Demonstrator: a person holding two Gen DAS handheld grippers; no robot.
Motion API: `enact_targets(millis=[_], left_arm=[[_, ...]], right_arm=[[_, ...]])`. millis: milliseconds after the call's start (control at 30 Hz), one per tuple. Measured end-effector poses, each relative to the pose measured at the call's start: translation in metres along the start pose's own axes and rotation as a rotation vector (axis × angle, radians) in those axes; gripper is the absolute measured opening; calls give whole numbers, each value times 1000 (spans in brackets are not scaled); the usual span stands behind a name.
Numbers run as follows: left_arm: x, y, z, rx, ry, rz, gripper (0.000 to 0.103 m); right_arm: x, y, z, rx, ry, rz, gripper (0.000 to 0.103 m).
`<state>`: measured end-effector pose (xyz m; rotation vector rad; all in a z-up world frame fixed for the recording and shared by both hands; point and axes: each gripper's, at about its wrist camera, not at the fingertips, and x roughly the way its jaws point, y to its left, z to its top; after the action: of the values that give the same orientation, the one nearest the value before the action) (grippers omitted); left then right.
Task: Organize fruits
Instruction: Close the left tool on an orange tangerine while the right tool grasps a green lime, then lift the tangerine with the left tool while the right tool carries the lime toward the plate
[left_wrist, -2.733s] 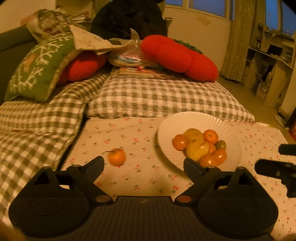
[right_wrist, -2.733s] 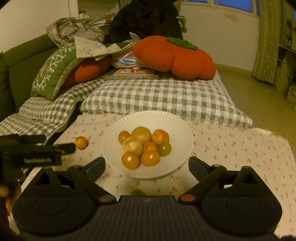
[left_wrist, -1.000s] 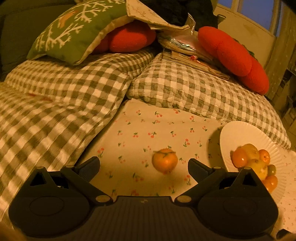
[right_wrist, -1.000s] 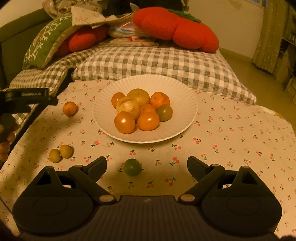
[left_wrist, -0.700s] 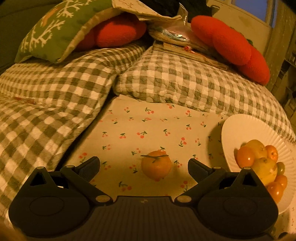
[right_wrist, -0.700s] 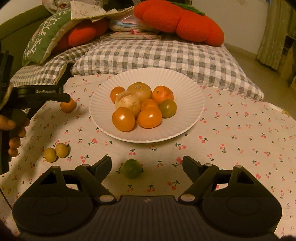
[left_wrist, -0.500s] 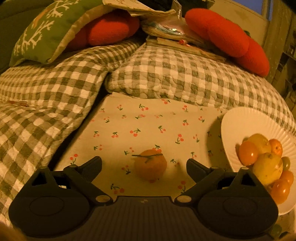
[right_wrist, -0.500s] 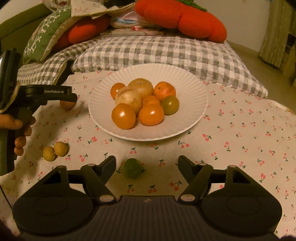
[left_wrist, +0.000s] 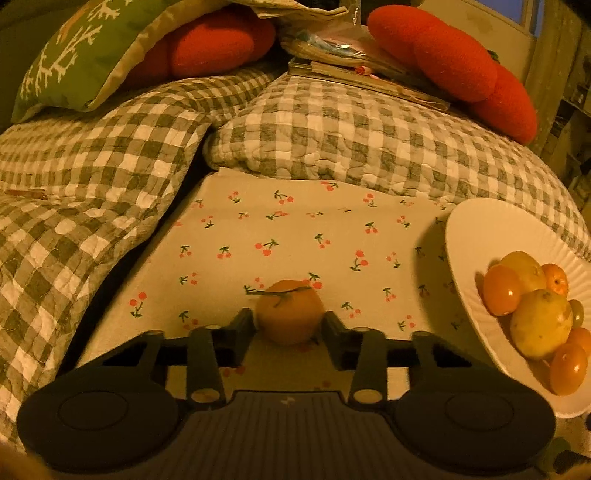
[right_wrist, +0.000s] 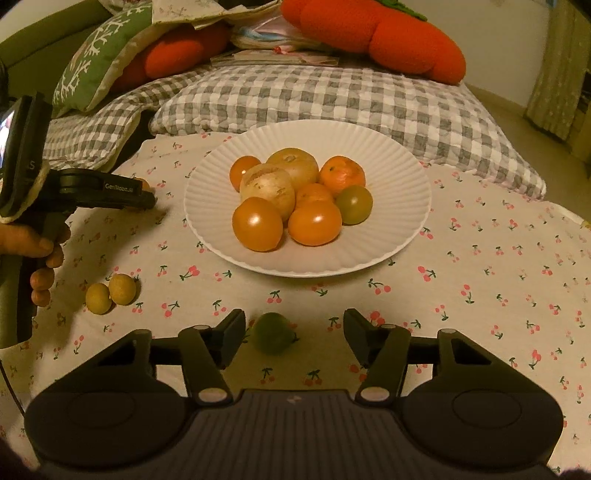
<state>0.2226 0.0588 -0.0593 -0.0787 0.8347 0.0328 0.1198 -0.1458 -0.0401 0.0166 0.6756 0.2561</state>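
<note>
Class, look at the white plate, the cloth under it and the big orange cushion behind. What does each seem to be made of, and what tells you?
White plate: probably glazed ceramic, perhaps stiff plastic; matte white, fine radial ribs.
Cherry-print cloth: thin woven fabric, likely cotton; matte, lies flat with soft creases.
Orange cushion: knitted or crocheted yarn, stuffed; a nubbly surface and rounded lobes.

Black plastic left tool (left_wrist: 288, 328) and right tool (right_wrist: 294, 332), ribbed bodies, brass pivot screws, white lettering
</note>
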Motion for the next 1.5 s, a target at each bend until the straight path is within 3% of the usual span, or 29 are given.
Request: enact_targets(millis=[267,533,1067,1133,1167,1233,1333,1400,1433,1500], left_arm=[[-2,2,-1,-5,2,-15,25],[-9,9,1,-47,7,-53,25],[-26,6,4,-94,32,-136,24],[-28,5,4,-93,32,-139,24],[-28,5,4,-95,34,-142,24],[-30,4,3,-94,36,-148,24],[-34,3,3,-91,32,-160,24],[-36,3,3,-90,28,-169,24],[-38,2,3,-90,26,-172,24],[-40,1,4,-86,20,-178,24]], right_arm=[[0,3,-1,-17,-11,19,26],[-2,4,0,-27,-21,30,14],[-12,-14,1,101,-36,117,12],[-10,-11,-1,98,-34,122,23],[-10,-10,-1,93,-32,118,39],[-8,-4,-4,59,-40,95,53],[-1,4,-7,-23,-34,47,48],[4,10,-11,-78,-21,13,38],[6,13,-13,-109,-21,-3,28],[6,16,-15,-137,-30,-24,24]])
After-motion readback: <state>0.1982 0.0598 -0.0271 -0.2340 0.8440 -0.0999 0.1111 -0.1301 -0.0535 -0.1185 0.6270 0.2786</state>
